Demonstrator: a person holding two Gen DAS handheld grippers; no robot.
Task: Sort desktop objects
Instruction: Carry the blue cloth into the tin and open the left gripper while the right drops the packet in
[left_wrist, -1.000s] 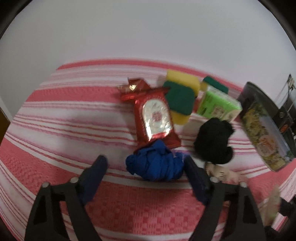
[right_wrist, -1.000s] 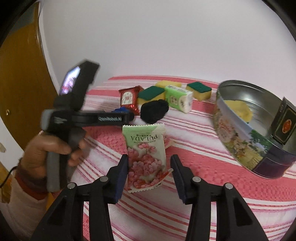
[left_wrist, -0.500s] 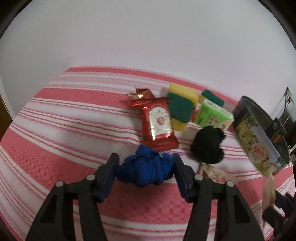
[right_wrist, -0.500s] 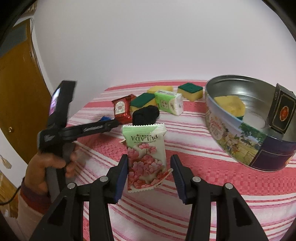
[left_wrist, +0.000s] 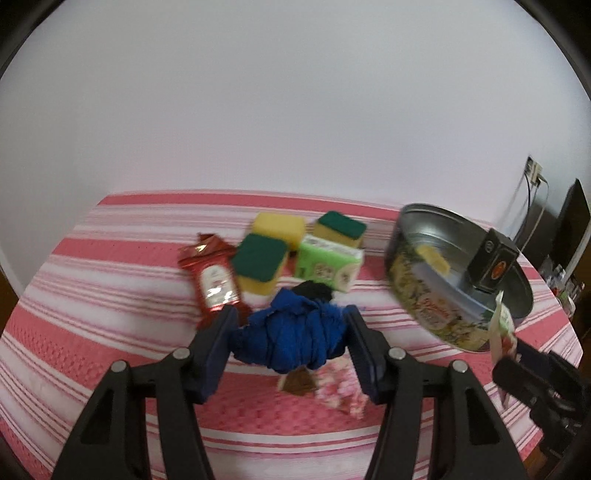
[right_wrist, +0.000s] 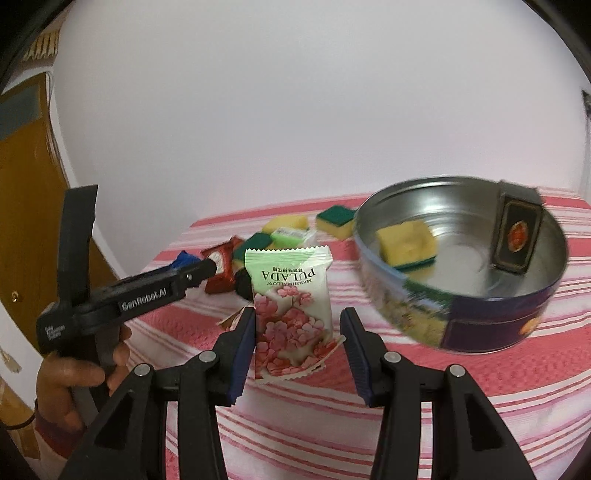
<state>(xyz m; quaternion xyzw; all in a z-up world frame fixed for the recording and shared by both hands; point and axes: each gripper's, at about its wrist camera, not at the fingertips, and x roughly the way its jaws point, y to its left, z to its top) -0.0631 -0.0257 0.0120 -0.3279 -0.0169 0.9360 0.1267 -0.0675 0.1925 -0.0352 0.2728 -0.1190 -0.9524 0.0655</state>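
Observation:
My left gripper (left_wrist: 291, 343) is shut on a crumpled blue cloth (left_wrist: 291, 338) and holds it above the striped tablecloth. My right gripper (right_wrist: 299, 347) is shut on a pink and green marshmallow packet (right_wrist: 291, 306), held upright in the air left of the round tin (right_wrist: 480, 317). The tin (left_wrist: 436, 310) holds a yellow sponge (right_wrist: 404, 242) and a dark box (right_wrist: 515, 238). The left gripper also shows in the right wrist view (right_wrist: 207, 267). The right gripper with its packet shows at the right edge of the left wrist view (left_wrist: 502, 332).
On the cloth lie a red packet (left_wrist: 214, 280), sponges with green tops (left_wrist: 260, 260) (left_wrist: 341, 229), a yellow sponge (left_wrist: 279, 227), a green box (left_wrist: 328, 266), a black bundle (left_wrist: 314, 288) and small wrappers (left_wrist: 332, 384). A wooden door (right_wrist: 26, 206) stands left.
My left gripper closed on the blue cloth and lifted it off the table. My right gripper rose with the packet and moved nearer the tin.

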